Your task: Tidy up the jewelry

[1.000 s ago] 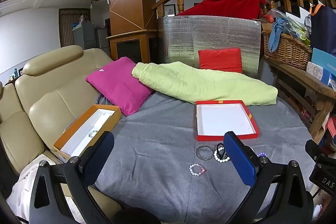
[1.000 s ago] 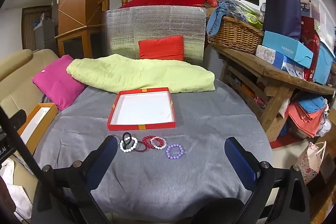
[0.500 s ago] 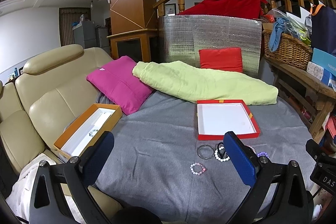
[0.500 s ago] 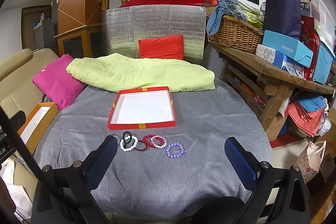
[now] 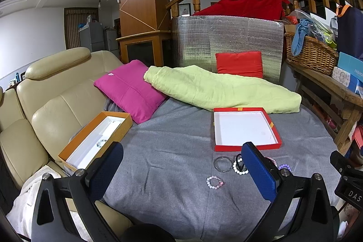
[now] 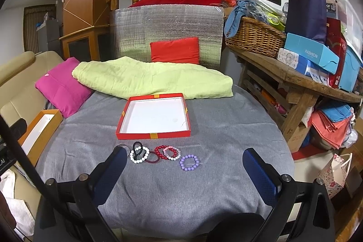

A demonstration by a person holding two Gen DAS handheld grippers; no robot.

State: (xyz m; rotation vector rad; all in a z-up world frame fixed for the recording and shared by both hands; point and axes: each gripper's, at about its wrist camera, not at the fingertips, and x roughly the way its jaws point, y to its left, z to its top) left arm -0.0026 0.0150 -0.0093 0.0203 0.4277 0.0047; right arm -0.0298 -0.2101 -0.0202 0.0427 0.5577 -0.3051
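Note:
Several bead bracelets lie on the grey cloth in front of an empty red tray (image 6: 152, 135) (image 5: 247, 147). In the right wrist view they are a white one (image 6: 139, 154), a dark red one (image 6: 160, 152), a pink one (image 6: 171, 153) and a purple one (image 6: 189, 163). In the left wrist view a pale pink bracelet (image 5: 214, 182) lies apart, with a clear ring (image 5: 223, 163) behind it. An orange box (image 5: 72, 157) on the left holds one bracelet (image 5: 101, 142). My left gripper (image 5: 182, 170) and right gripper (image 6: 185, 176) are both open, empty and above the cloth, near the bracelets.
A pink cushion (image 5: 130, 91), a green blanket (image 5: 217, 89) and a red cushion (image 5: 239, 64) lie behind the tray. A beige sofa (image 5: 45, 96) is at the left. A cluttered wooden bench (image 6: 292, 76) with a wicker basket (image 6: 254, 34) stands at the right.
Both views have shifted very slightly; the grippers stay open and the bracelets have not moved.

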